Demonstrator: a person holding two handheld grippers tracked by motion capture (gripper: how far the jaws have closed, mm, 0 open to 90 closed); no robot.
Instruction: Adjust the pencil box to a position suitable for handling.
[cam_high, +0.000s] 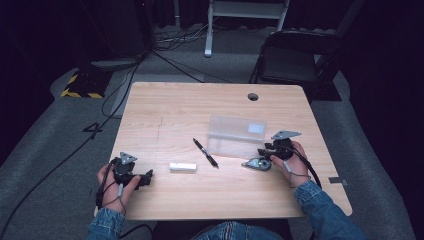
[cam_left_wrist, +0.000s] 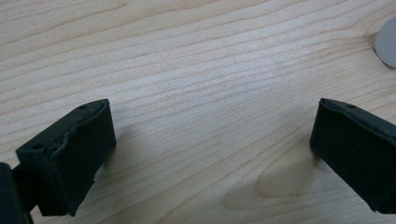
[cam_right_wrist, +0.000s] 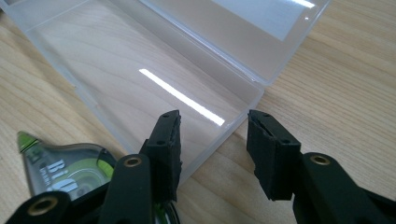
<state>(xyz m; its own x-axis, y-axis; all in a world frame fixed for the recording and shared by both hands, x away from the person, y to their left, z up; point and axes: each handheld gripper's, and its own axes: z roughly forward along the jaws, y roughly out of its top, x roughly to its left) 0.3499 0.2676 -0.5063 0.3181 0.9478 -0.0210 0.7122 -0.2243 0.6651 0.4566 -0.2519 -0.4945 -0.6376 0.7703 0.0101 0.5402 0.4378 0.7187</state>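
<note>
A clear plastic case (cam_high: 236, 136) lies open right of the table's middle. My right gripper (cam_high: 263, 151) is at the case's near right corner. In the right gripper view, its jaws (cam_right_wrist: 212, 126) stand apart, with the case's side wall (cam_right_wrist: 219, 135) running between them and not touched by the pads. A grey and green correction tape dispenser (cam_high: 257, 163) lies just beside that gripper, also seen low on the left (cam_right_wrist: 65, 170). My left gripper (cam_high: 148, 177) rests near the front left edge, open wide (cam_left_wrist: 210, 130) over bare wood.
A black pen (cam_high: 205, 152) lies slanted left of the case. A white eraser (cam_high: 182, 167) sits between the pen and my left gripper. The table (cam_high: 165, 110) has a cable hole (cam_high: 253, 96) at the back. A black chair (cam_high: 290, 60) stands behind the table's right corner.
</note>
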